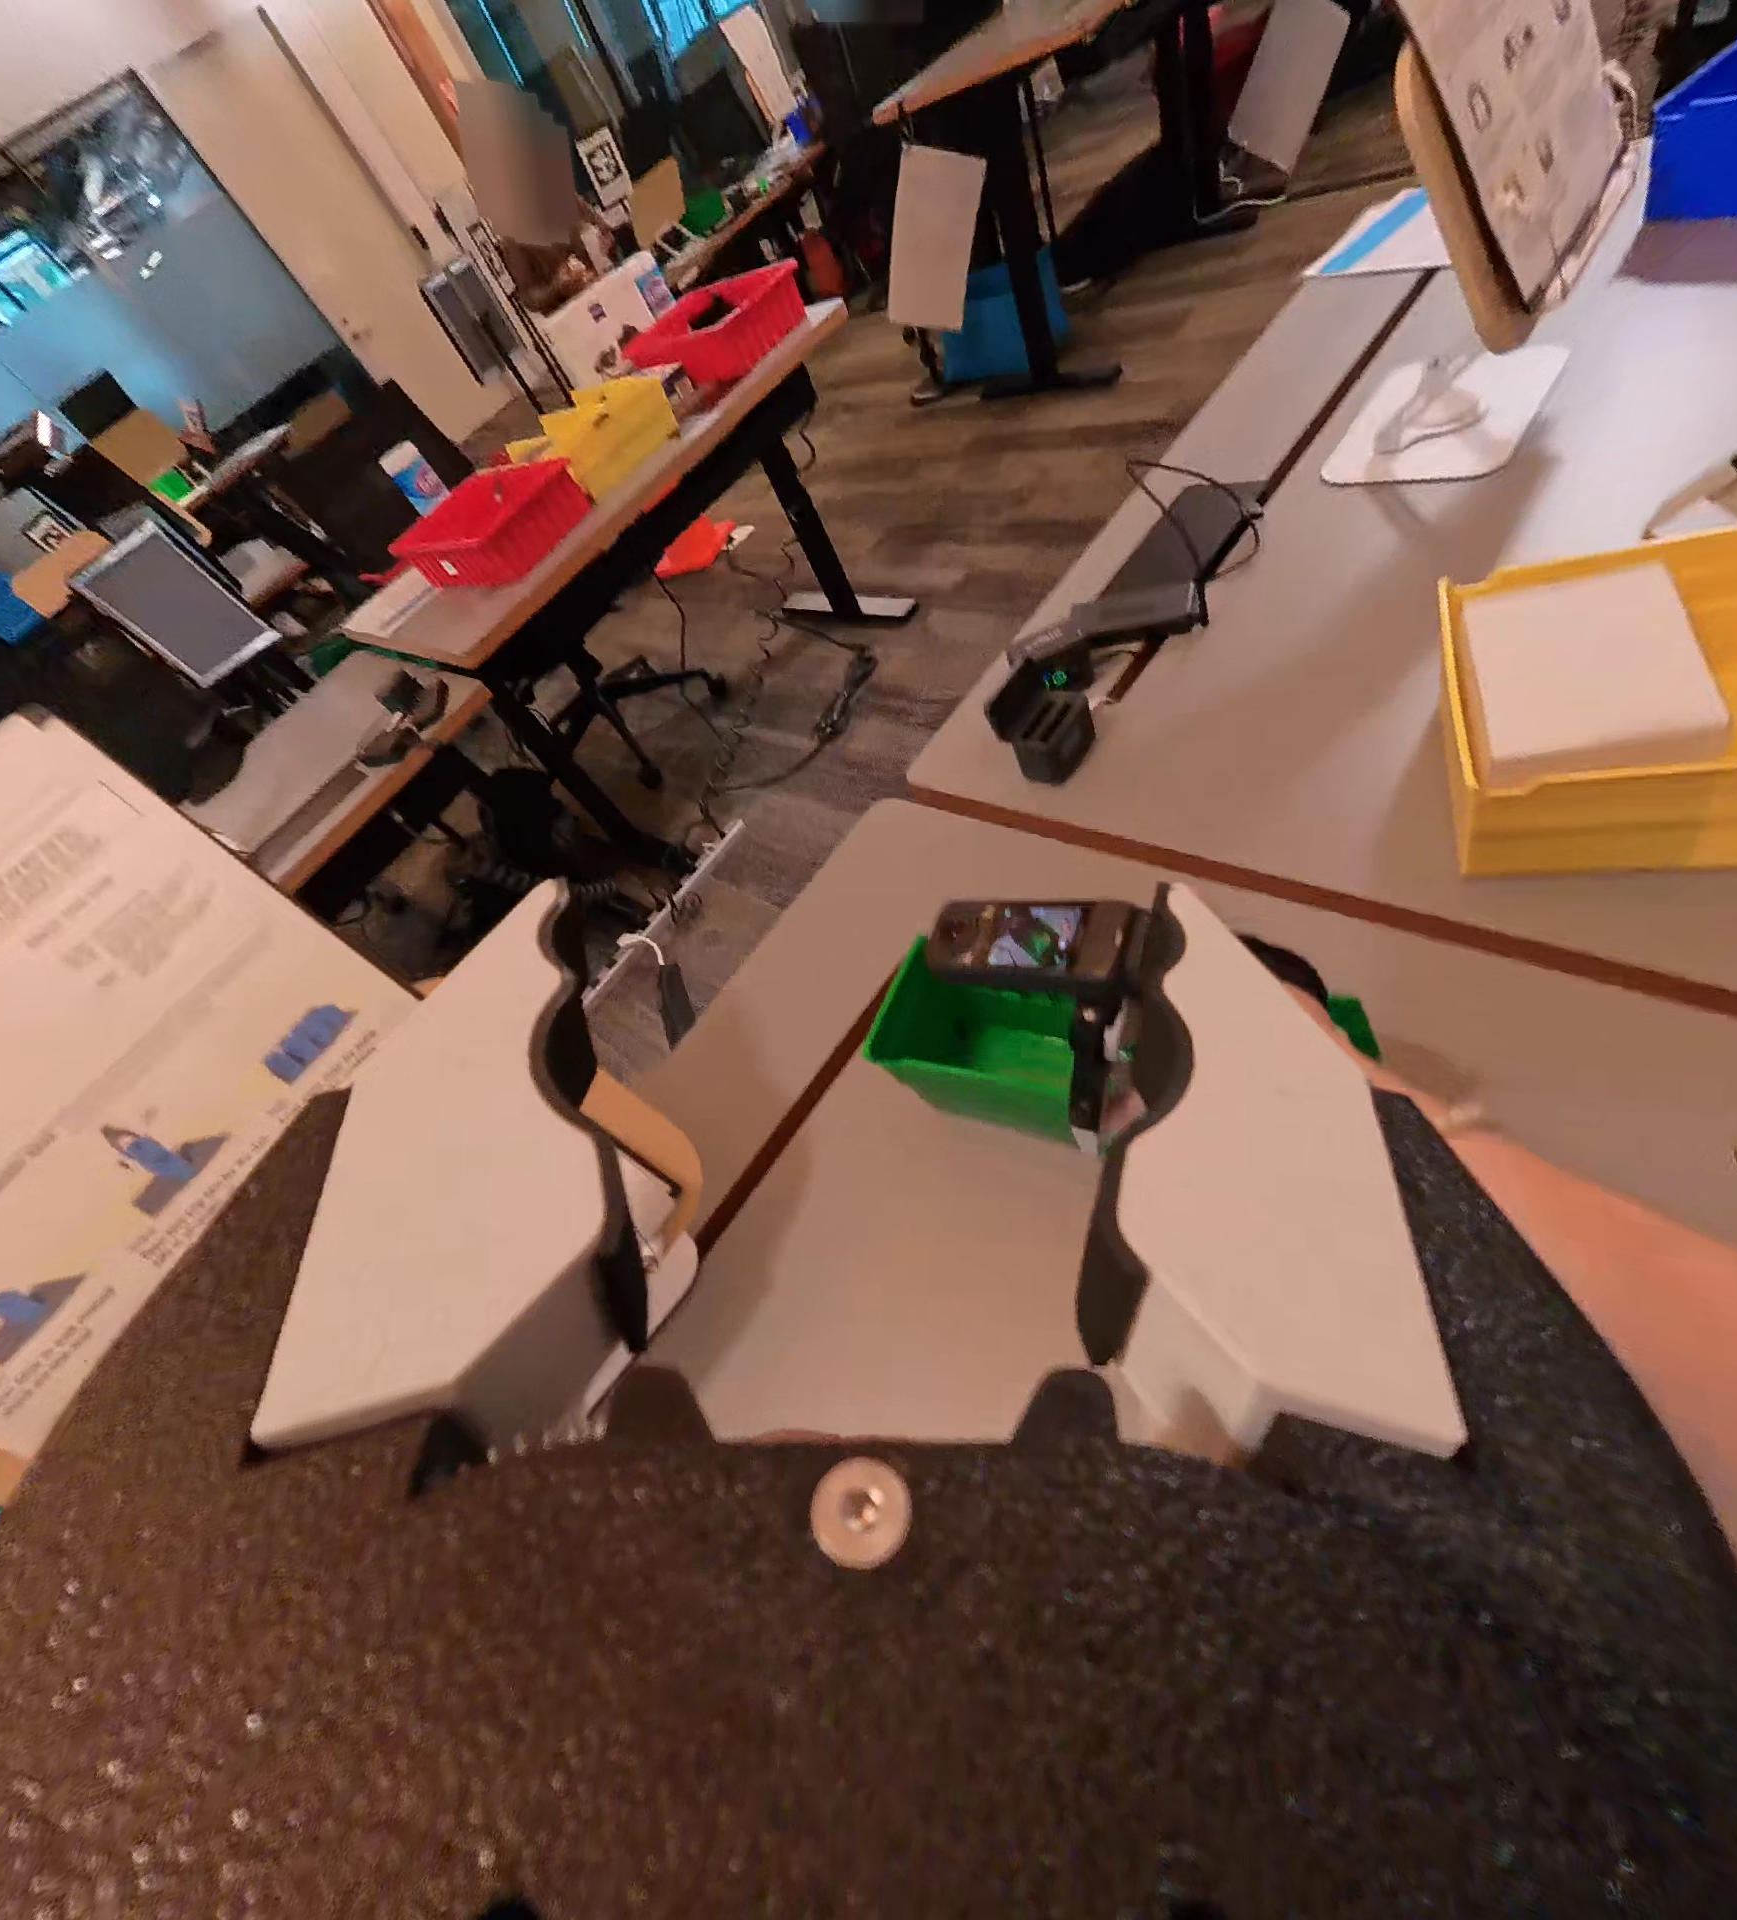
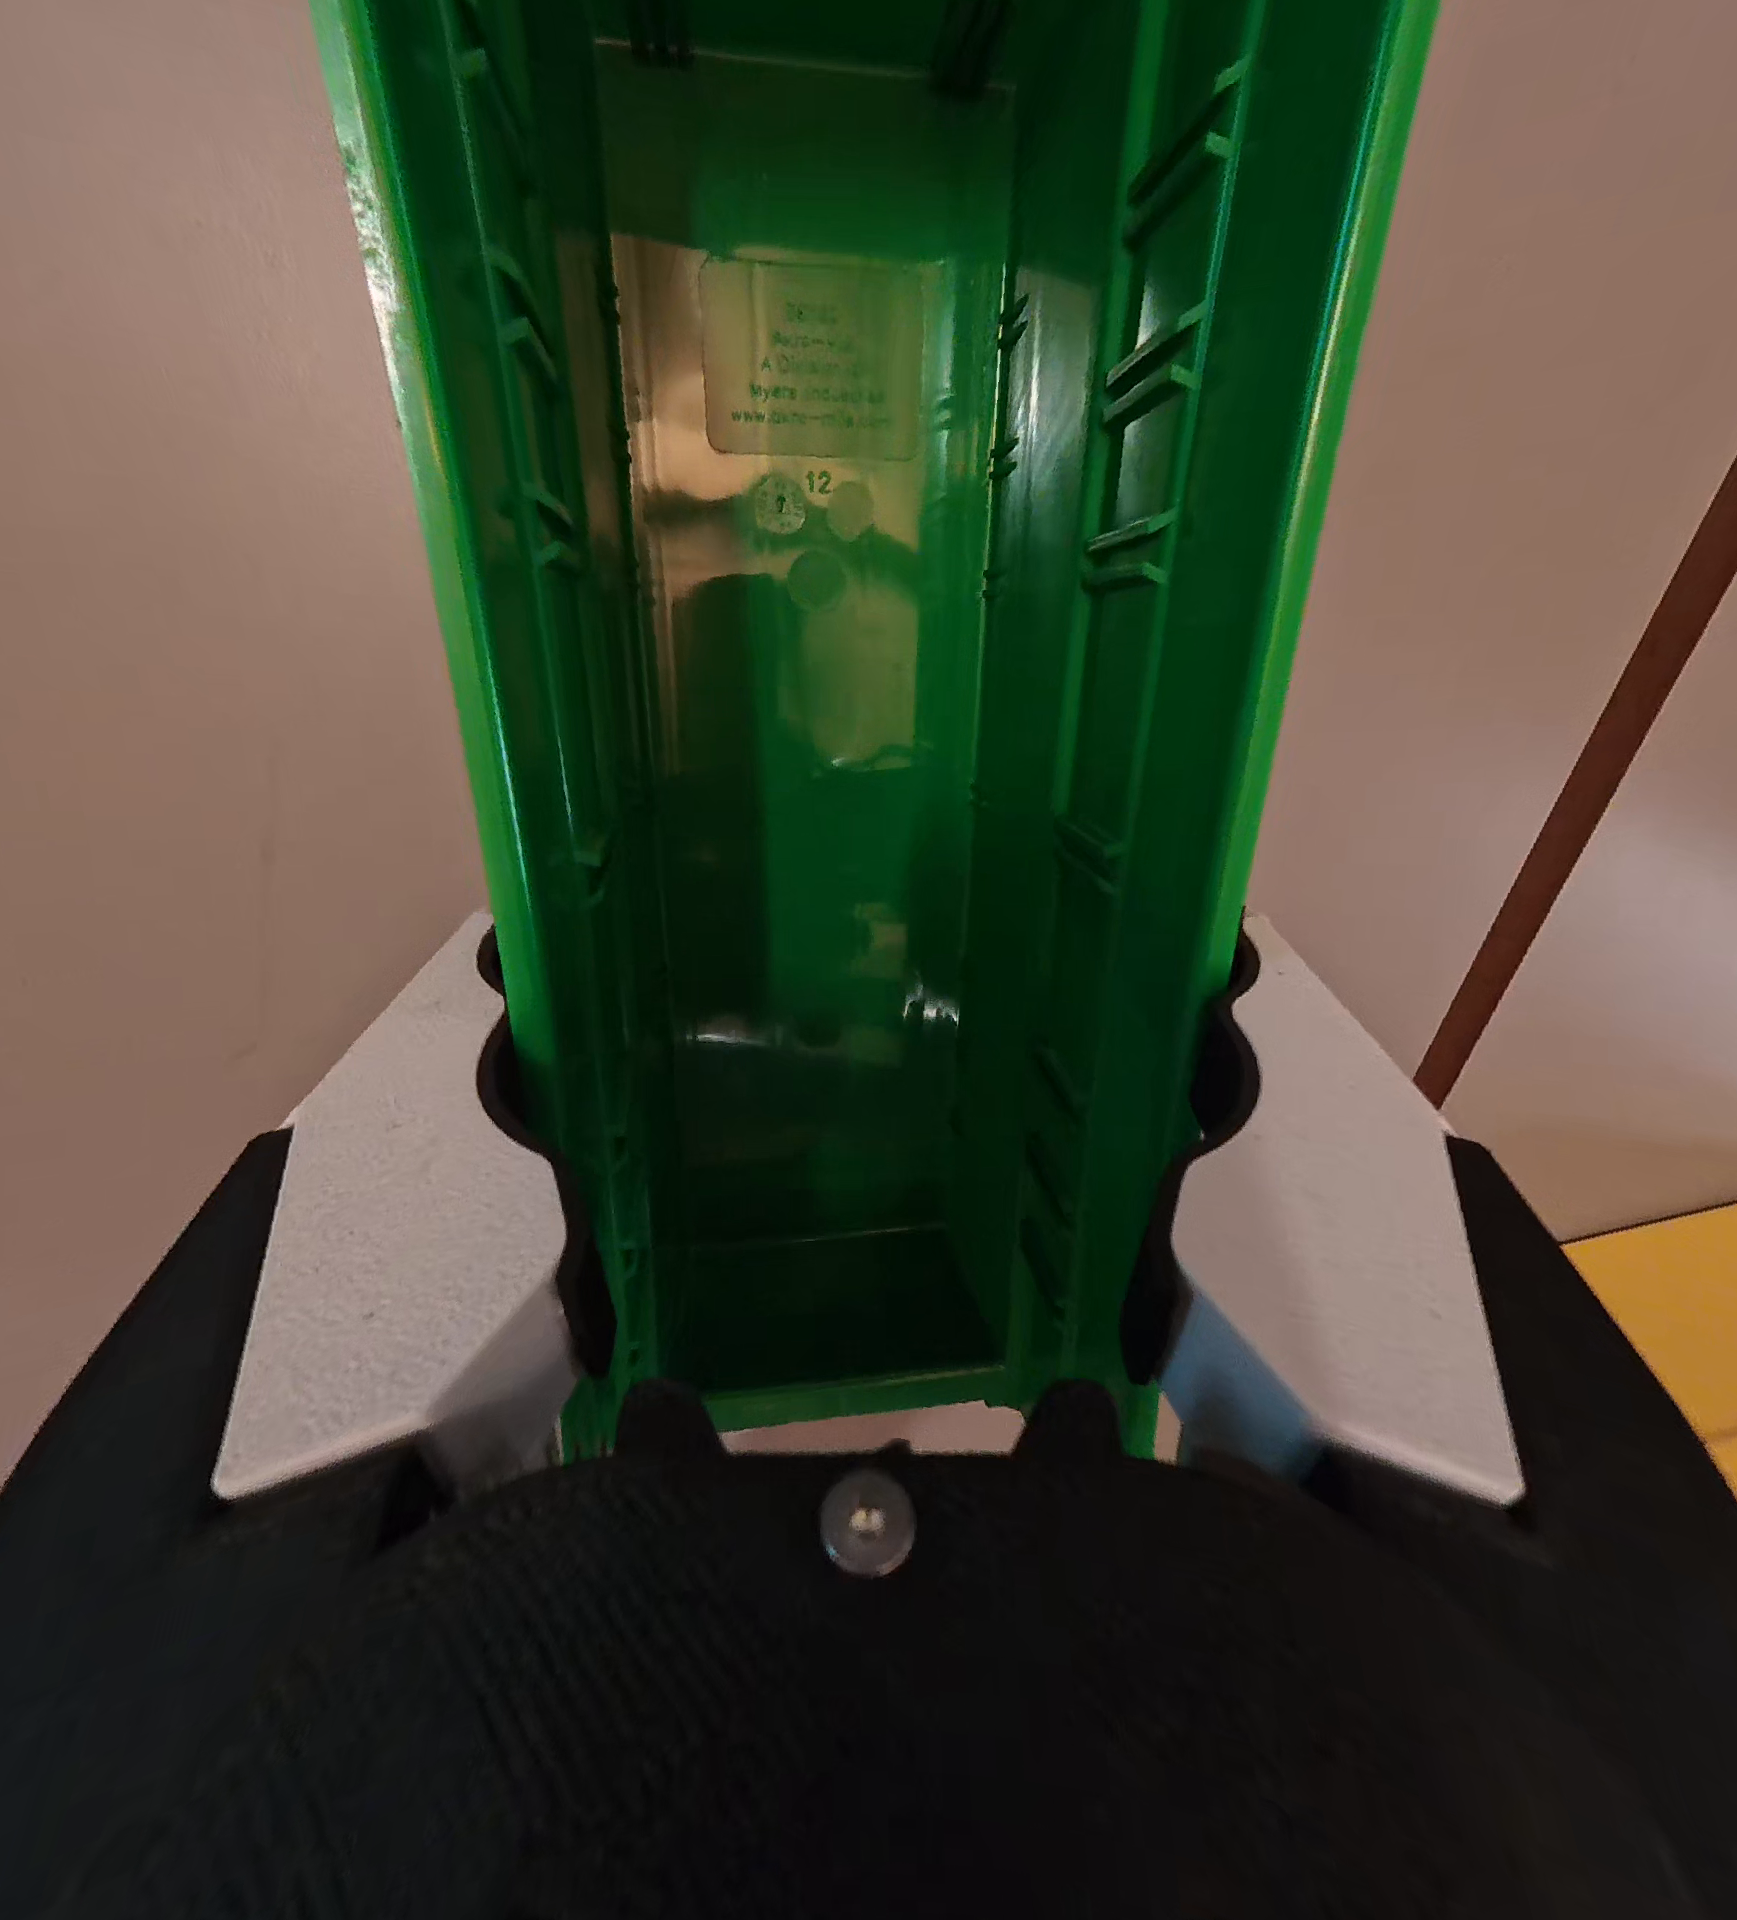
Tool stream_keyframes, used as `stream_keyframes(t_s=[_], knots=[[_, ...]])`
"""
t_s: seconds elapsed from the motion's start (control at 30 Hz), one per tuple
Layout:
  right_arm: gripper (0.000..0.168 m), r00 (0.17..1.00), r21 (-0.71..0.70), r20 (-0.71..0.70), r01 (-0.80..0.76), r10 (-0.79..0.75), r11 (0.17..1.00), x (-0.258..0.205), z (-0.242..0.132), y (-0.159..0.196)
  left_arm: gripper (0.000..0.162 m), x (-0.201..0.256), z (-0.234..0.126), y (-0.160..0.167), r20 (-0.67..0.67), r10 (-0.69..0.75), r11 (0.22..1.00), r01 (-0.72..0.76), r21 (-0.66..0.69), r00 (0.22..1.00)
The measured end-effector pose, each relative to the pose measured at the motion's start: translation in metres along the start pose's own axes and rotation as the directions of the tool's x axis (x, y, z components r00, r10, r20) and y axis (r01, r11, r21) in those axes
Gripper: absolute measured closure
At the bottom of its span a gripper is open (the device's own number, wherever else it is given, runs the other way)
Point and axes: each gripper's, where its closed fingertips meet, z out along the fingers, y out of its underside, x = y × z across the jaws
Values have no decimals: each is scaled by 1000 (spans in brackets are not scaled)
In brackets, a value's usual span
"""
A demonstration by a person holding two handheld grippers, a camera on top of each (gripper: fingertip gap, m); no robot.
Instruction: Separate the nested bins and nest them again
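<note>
A green bin (image 1: 978,1060) lies on the grey table (image 1: 895,1247), just ahead of my left gripper (image 1: 859,935). The left gripper is open and empty, held above the table. The right gripper's black camera (image 1: 1030,935) sits over the bin, with a person's forearm (image 1: 1674,1299) behind it. In the right wrist view the green bin (image 2: 802,623) fills the frame, open side towards the camera. My right gripper (image 2: 869,935) is shut on it, with its fingers (image 2: 1222,1091) pressed against the bin's two long outer walls. The walls look doubled; I cannot tell whether a second bin sits inside.
A stack of yellow trays (image 1: 1622,821) with a white block on top stands on the table at the right; it also shows in the right wrist view (image 2: 1716,1351). A black charger with cables (image 1: 1051,727) lies farther back. A white printed board (image 1: 64,1039) stands at the left.
</note>
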Motion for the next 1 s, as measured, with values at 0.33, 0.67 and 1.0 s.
stream_keyframes(t_s=[0.33,0.67,1.0], knots=[[39,1000,-45,8,24,-24,999,1,1,3,57,-87,-3,-40,196,14,999,-6,-42,981],[37,1000,-35,6,31,-30,999,2,1,2,51,-196,-6,-23,334,82,968,4,-249,939],[38,999,-41,-24,37,-38,998,2,2,3,65,-193,8,14,286,113,913,14,-408,952]])
